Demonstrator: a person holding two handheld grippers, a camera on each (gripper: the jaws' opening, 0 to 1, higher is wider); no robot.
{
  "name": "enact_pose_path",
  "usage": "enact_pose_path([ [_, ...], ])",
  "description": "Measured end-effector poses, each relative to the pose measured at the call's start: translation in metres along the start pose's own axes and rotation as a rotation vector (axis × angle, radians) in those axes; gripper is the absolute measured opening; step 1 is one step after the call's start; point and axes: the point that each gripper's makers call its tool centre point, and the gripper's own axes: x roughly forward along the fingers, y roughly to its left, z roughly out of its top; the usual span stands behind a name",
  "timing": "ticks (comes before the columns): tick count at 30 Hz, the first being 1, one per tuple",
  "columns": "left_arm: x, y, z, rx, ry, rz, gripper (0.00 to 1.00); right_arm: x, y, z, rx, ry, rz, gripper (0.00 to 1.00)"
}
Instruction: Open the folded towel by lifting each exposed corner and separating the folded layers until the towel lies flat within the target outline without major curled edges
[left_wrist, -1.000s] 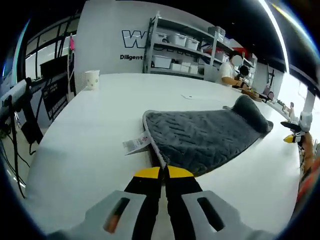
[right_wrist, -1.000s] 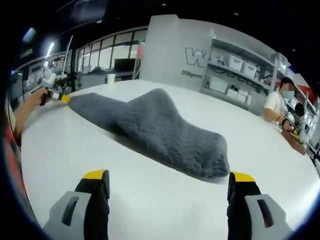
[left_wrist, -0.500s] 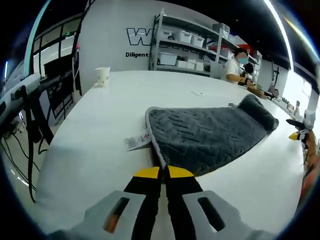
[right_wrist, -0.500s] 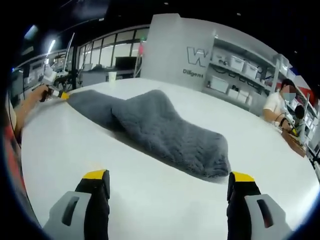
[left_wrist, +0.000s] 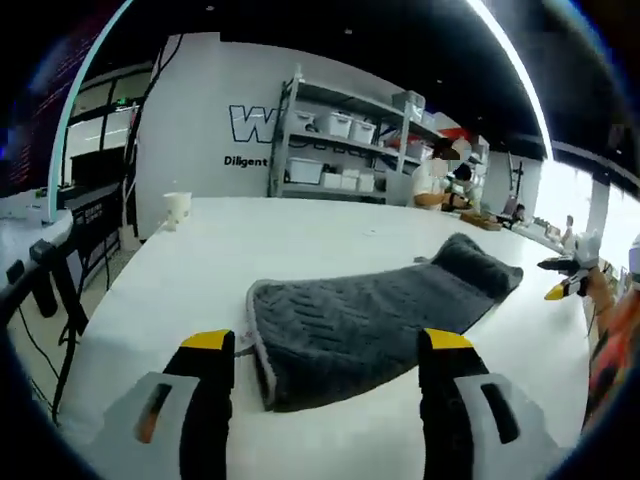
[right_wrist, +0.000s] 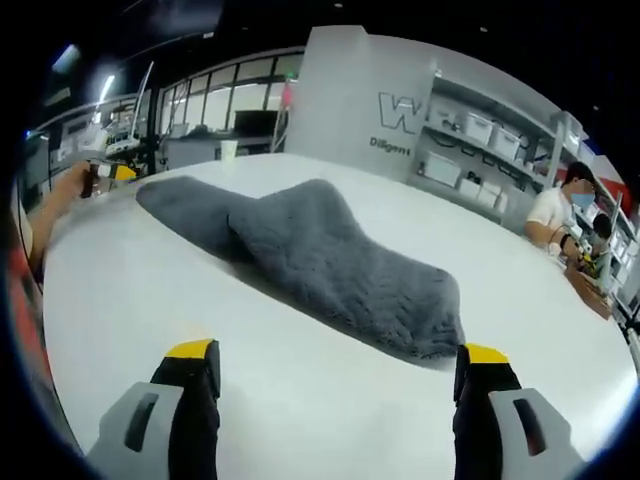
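While both tools stand off from the cloth, the grey towel (left_wrist: 375, 320) lies across the centre of the left gripper view on the white table (left_wrist: 250, 235), its near corner falling between the jaws at lower centre. The left gripper (left_wrist: 325, 352) has its jaws spread wide and holds nothing; the spacing suits a fresh approach to that corner. In the right gripper view, the right gripper (right_wrist: 338, 362) is likewise wide open and empty, with its jaws at the bottom of the frame, well short of the towel (right_wrist: 320, 255). A raised hump crosses the middle of the cloth, so a folded layer probably remains to be separated. No target outline can be made out on the table. The paper cup (left_wrist: 177, 207) at upper left stands well apart from the work. Task progress is judged partial.
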Motion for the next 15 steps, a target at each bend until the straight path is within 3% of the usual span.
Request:
enact_pose_path([
  [2,-0.001,-0.015,0.005,-0.01,-0.02,-0.056,0.89,0.001,0.001,0.001,-0.004,0.002,0.002,0.97],
  [8,-0.001,-0.032,-0.002,0.027,0.014,-0.081,0.99,0.002,0.004,0.004,-0.018,0.006,0.013,0.97],
  [10,-0.003,-0.042,-0.005,0.1,0.026,-0.103,1.0,0.002,0.004,0.005,-0.024,0.009,0.014,0.97],
  [15,-0.005,-0.056,-0.008,0.138,0.061,-0.131,1.0,0.005,0.002,0.006,-0.025,0.021,0.017,0.98],
])
